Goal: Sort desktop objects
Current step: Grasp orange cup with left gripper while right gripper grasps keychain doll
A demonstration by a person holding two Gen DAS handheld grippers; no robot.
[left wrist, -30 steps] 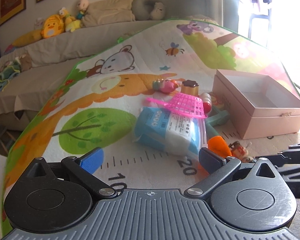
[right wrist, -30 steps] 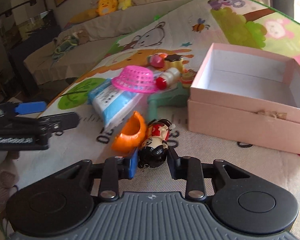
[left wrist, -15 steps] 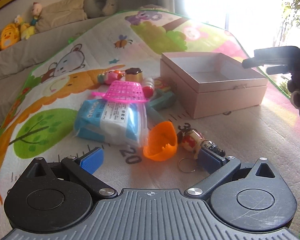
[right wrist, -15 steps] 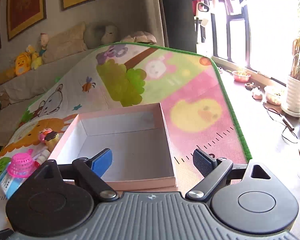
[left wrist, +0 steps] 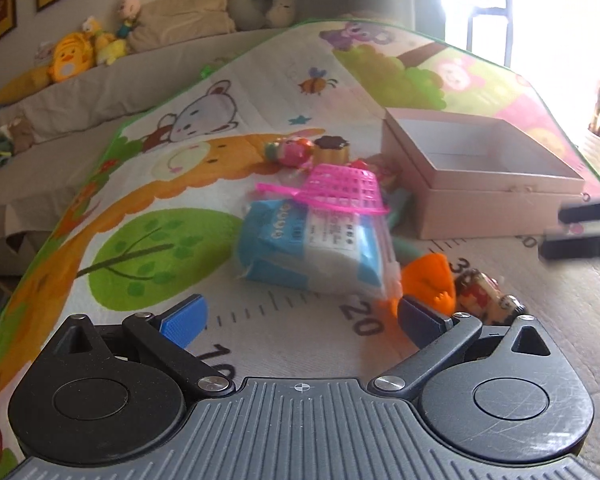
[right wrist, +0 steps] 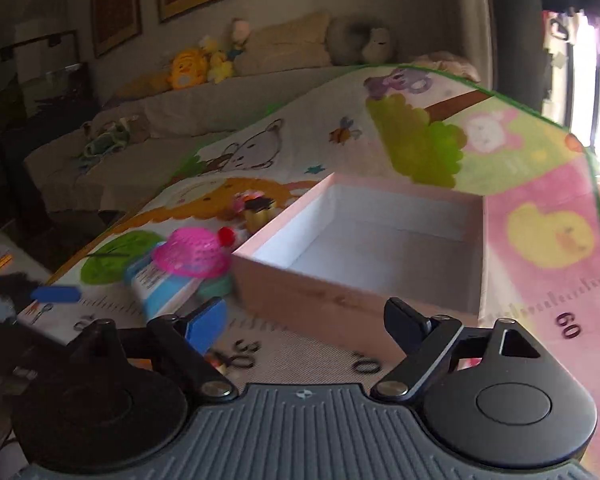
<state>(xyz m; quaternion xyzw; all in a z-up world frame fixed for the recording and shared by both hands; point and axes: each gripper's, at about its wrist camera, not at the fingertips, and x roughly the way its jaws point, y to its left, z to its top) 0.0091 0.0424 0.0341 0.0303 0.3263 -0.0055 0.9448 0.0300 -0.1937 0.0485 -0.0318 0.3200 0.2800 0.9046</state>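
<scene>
On the cartoon play mat, the left gripper hangs with its jaws wide apart and nothing between them, pointing at the pile in the mat's middle: a blue tissue pack with an upturned pink basket on it, an orange cup and a small doll keychain to its right. Further right, toward the mat's far right edge, stands the open pink box, empty as far as can be seen. Just before its near wall the right gripper hovers, jaws closing on nothing.

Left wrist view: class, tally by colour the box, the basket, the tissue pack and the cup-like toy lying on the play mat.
Pink: 2 (box, basket)
Blue: 1 (tissue pack)
Orange: 1 (cup-like toy)
Total: 4
</scene>
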